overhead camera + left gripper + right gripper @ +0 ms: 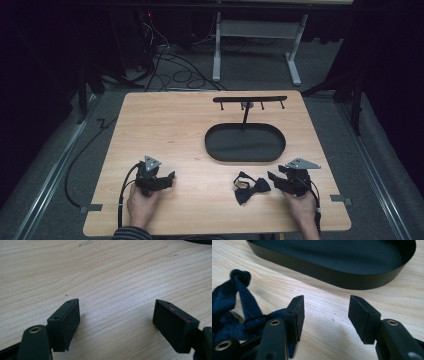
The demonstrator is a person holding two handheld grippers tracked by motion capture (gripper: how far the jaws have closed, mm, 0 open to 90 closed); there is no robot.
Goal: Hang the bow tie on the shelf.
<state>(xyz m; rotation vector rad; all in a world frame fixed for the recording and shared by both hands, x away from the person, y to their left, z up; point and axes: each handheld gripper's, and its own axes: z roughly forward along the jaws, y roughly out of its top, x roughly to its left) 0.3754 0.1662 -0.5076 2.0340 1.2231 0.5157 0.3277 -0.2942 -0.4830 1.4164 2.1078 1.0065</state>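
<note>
A pale wooden table [165, 120] sits in a dark room, cables strewn on the floor behind it. Far from me on the table stands a black oval tray [245, 156] with a post and a bar of hooks [250, 99] above it.

The bow tie [251, 188] lies flat on the wood near my edge, just left of my right gripper [272, 177] and in front of the tray. In the right gripper view the dark blue cloth [227, 302] sits beside and partly under my left-hand jaw, not between the two; the gap holds only bare wood. Those jaws stand apart, holding nothing. So the tie lies to the left of the claw, and I judge I must swing left to bring the cloth into the gap.

The tie's long axis seems to run roughly left to right across the table, tilted a little, with its strap [241, 176] looped at the far left end.

My left gripper [171, 176] rests well apart from the tie, spread wide over empty wood [112, 277]. The right hand is plainly the nearer.

Hard to make out: dark cloth against black jaws hides where the tie ends near my claw, and I cannot tell whether it touches the jaw. The tie's lower part is cut off by my own gripper in the right gripper view. The hooks are too small to count surely.
</note>
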